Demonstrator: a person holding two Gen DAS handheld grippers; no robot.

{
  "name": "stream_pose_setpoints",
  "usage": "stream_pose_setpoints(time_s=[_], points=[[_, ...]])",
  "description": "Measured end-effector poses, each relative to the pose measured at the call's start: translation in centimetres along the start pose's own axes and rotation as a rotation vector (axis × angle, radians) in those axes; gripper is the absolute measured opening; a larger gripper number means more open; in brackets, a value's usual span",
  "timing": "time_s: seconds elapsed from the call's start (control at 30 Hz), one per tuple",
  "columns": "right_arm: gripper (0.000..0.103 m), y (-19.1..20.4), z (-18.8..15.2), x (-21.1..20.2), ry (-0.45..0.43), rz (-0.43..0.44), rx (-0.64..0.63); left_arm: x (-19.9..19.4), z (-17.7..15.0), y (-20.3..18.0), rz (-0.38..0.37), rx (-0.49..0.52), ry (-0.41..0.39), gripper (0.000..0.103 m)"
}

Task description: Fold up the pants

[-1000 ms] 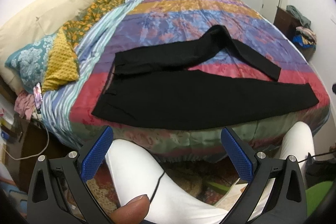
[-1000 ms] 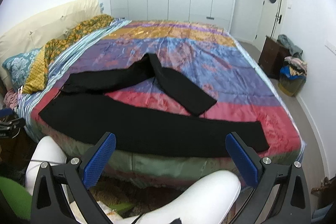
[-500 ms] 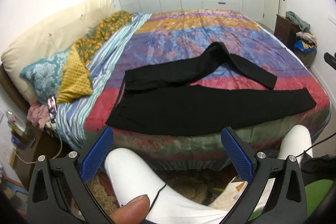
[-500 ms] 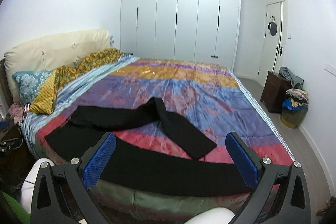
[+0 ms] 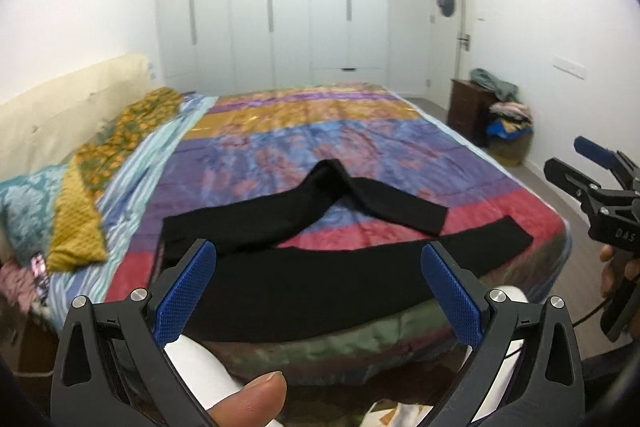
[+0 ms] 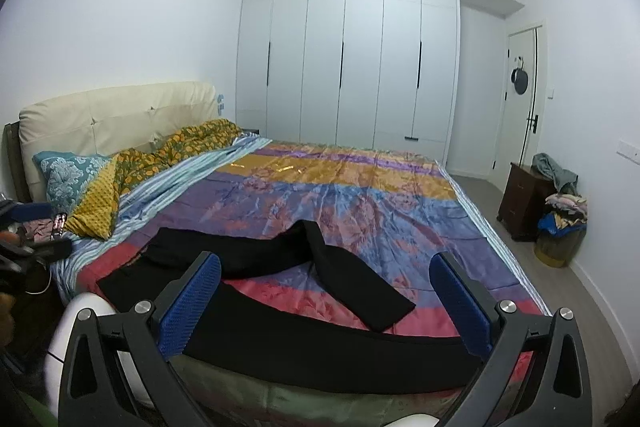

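White walls and a run of tall white wardrobe doors (image 6: 344, 55) close off the far end of the bedroom we are looking into. Most of the floor is taken by a wide bed (image 6: 360, 195) under a satin cover striped in gold, purple, blue and red, with a cream padded headboard (image 6: 112, 115) on the left. Against that headboard we see a teal patterned pillow (image 6: 66, 179) and a mustard cushion (image 6: 96, 207) just beside it. On the far right, a dark wooden cabinet (image 6: 524, 199) stands by the wall with a heap of clothes (image 6: 564, 207) next to it.

Black pants (image 6: 320, 343) lie spread on the near part of the bed, waistband to the left. One leg runs straight along the near edge toward the right; the other bends away toward the far side, then doubles back to the right, its cuff resting apart from the straight leg.

We hold our left gripper (image 5: 316, 291) up in front of the bed, its blue-padded fingers spread wide and gripping nothing, touching no cloth. A fingertip (image 5: 248, 403) of ours shows at the bottom of that view. Our right gripper (image 6: 324, 307) is likewise spread wide and empty, hovering short of the pants. White-clad knees (image 5: 200, 371) sit below both claws.
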State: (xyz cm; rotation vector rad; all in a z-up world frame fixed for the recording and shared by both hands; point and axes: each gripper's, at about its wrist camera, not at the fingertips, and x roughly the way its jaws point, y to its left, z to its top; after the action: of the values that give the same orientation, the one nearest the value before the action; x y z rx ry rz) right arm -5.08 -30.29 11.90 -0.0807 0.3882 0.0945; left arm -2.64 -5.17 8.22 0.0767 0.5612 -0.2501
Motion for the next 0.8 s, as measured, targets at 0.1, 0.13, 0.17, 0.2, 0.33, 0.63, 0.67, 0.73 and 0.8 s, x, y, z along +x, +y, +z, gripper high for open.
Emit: stream_pose_setpoints(time_s=[0.1, 0.13, 0.17, 0.2, 0.33, 0.63, 0.67, 0.73, 0.8], points=[[0.103, 0.9, -0.7, -0.2, 0.028, -0.009, 0.006, 0.4, -0.5, -0.4, -0.035, 0.001, 0.001, 0.102], [0.103, 1.1, -0.8, -0.1, 0.04, -0.004, 0.011, 0.3, -0.8, -0.6, -0.038, 0.002, -0.001, 0.102], [0.103, 1.4, -1.0, 0.1, 0.055, 0.01, 0.016, 0.2, -0.9, -0.7, -0.041, 0.0, 0.0, 0.102], [0.103, 1.6, -1.0, 0.4, 0.065, 0.021, 0.016, 0.0, -1.2, -0.8, -0.051, -0.009, 0.003, 0.102], [0.103, 2.6, 0.2, 0.4, 0.027, 0.06, -0.007, 0.0, -1.3, -0.8, -0.057, -0.042, 0.012, 0.102], [0.103, 2.0, -0.1, 1.4, -0.03, 0.128, 0.051, -1.9, -1.2, 2.5, 0.1, -0.109, 0.004, 0.102], [0.103, 1.6, -0.5, 2.0, -0.011, 0.127, 0.069, -2.0, -1.3, 3.1, 0.116, -0.121, 0.007, 0.102], [0.103, 1.0, -0.5, 3.3, 0.04, 0.133, 0.109, -2.1, -1.4, 4.4, 0.138, -0.15, 0.007, 0.102], [0.103, 0.6, 0.3, 3.1, 0.031, 0.143, 0.118, -2.1, -1.3, 5.1, 0.131, -0.181, -0.002, 0.102]])
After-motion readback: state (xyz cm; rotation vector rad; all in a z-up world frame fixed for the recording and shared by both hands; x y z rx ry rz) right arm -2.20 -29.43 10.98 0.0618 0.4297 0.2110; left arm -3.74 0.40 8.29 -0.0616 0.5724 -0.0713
